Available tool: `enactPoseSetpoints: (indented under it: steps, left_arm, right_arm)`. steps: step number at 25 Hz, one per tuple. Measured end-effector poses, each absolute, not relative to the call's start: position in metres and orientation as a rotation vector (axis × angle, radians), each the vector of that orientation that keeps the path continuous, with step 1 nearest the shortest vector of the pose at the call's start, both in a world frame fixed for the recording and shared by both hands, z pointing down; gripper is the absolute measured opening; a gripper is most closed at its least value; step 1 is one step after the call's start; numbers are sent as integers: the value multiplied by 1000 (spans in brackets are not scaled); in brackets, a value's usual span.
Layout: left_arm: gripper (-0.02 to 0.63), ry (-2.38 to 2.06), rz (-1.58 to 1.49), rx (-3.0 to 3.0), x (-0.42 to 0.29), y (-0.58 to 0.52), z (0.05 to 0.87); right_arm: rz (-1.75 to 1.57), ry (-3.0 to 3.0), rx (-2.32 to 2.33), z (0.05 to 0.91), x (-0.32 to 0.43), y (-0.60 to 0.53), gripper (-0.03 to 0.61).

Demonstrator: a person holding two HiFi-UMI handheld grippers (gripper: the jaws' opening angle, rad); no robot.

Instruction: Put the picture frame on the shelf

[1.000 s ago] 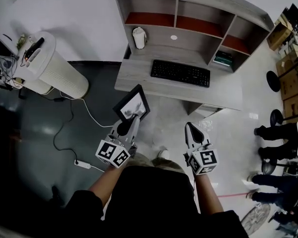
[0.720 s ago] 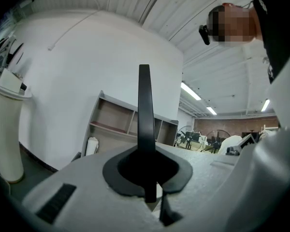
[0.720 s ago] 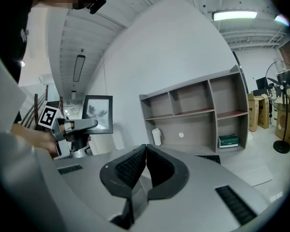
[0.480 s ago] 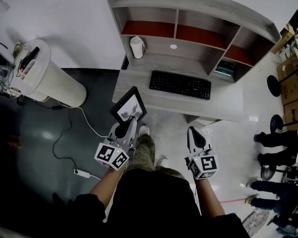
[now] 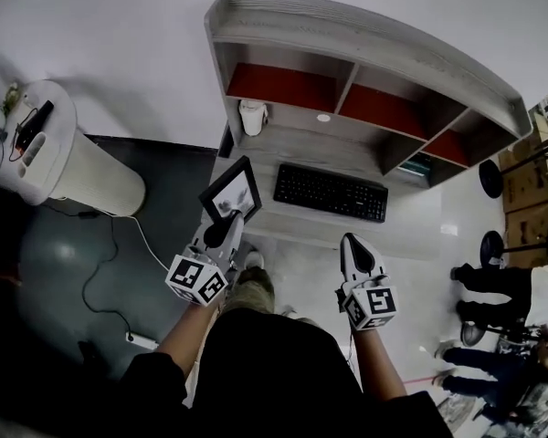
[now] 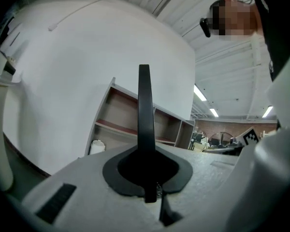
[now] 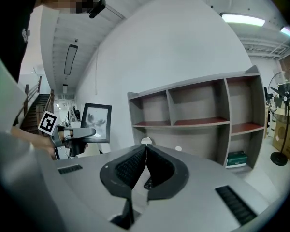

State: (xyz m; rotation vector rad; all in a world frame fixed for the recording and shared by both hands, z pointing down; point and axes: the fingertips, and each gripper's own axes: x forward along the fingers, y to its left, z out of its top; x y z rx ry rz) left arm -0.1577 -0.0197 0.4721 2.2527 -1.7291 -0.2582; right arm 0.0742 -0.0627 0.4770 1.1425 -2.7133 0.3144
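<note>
At the far left a white round column (image 5: 78,167) stands on the dark floor, and a thin white cable (image 5: 119,254) runs from it to a power strip (image 5: 139,340). Next comes the left gripper (image 5: 228,226): its jaws are pressed together on the lower edge of the picture frame (image 5: 231,192), so the thin black edge stands straight up between them in the left gripper view. The frame is held in the air above the front left corner of the desk (image 5: 292,158), tilted, with the picture side facing up; it is not on the shelf (image 5: 365,35), which rises at the back of the desk with its red-bottomed compartments. A white cup (image 5: 252,117) stands on the desk at the back left, and a black keyboard (image 5: 331,192) lies near the middle. The right gripper (image 5: 356,249) is in front of the desk; its jaws are fully together and hold nothing. In the right compartment lies a green box (image 5: 422,167). At the far right, the legs of people (image 5: 489,281) are seen.
</note>
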Motion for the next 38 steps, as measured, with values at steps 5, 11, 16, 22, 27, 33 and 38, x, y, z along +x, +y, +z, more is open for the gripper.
enactPoseSetpoints:
  steps: [5, 11, 16, 22, 27, 33, 38]
  left_arm:
    - [25, -1639, -271, 2314, -191, -81, 456]
    - [25, -1444, -247, 2430, -211, -143, 442]
    - [25, -1318, -225, 2495, -213, -186, 440]
    - [25, -1200, -99, 2554, -207, -242, 446]
    - [25, -1159, -121, 2562, -199, -287, 445]
    - [25, -1084, -162, 2565, -181, -327, 442]
    - [25, -1000, -104, 2583, -160, -349, 450]
  right_arm:
    - [273, -2714, 1179, 457, 36, -114, 12]
    - [284, -2690, 1244, 453, 0, -151, 12]
    - [285, -2651, 1314, 451, -15, -170, 12]
    - [308, -2634, 1321, 457, -30, -183, 12]
    - [358, -2643, 1327, 470, -27, -201, 12]
    - [388, -2728, 1333, 461, -29, -240, 12]
    - [354, -2736, 1326, 457, -22, -269, 12]
